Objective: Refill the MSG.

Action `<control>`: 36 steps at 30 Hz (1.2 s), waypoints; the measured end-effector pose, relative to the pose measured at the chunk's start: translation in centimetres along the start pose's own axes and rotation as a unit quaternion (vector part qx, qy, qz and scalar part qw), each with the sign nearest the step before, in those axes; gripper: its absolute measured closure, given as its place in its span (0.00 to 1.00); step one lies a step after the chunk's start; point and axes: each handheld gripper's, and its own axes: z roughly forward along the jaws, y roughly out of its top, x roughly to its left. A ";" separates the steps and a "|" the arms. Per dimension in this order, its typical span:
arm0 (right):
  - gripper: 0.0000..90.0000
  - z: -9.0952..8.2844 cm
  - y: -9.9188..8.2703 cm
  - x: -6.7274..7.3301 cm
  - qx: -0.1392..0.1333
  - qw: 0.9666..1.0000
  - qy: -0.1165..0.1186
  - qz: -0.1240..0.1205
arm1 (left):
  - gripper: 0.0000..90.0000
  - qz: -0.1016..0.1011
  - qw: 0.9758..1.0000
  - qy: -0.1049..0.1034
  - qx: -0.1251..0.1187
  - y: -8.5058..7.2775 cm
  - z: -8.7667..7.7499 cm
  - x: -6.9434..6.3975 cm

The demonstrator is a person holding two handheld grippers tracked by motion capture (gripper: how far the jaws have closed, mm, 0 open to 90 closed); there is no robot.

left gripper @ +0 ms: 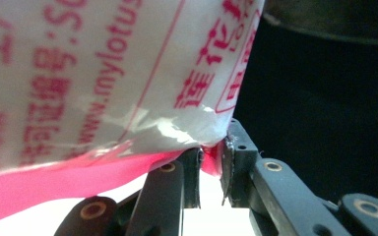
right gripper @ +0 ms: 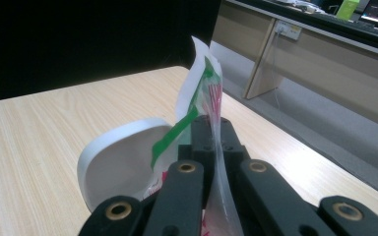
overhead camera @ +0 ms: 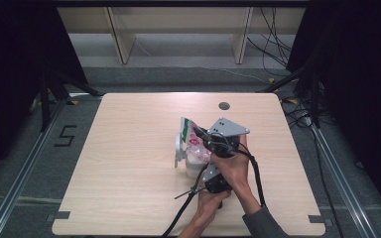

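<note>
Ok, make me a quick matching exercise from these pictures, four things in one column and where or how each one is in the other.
Things:
1. left gripper
2. right gripper
3. white cup
4. round hole

Places or states:
A. in the tabletop, near the far edge
B. stands on the table under the plastic bag
C. pinches the bag's pink bottom corner
D. clamps the bag's upper edge

Pairs: 1-C, 2-D, 3-B, 4-A

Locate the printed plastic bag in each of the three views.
High view: printed plastic bag at table centre, above the white cup.
Left gripper view: upper left, pink edge pinched between the jaws.
Right gripper view: centre, upright between the jaws.
Shared landmark: the bag's red print.
</note>
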 end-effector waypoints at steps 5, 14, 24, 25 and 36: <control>1.00 0.1 -0.1 0.1 0.007 1.000 0.010 0.009 | 0.88 0.000 1.000 0.001 0.002 0.1 0.0 0.0; 1.00 0.1 0.0 0.2 0.008 1.000 0.012 0.010 | 0.88 -0.003 1.000 -0.001 0.000 0.1 0.0 0.1; 1.00 0.0 0.0 0.1 0.000 1.000 0.007 0.005 | 0.88 -0.004 1.000 -0.004 -0.003 0.1 -0.1 0.1; 1.00 0.0 0.1 0.1 0.000 1.000 0.007 0.002 | 0.88 -0.004 1.000 -0.004 -0.003 0.1 -0.1 0.1; 1.00 0.3 -0.1 0.2 0.005 1.000 0.003 0.000 | 0.88 -0.007 1.000 -0.004 0.001 0.1 0.0 0.1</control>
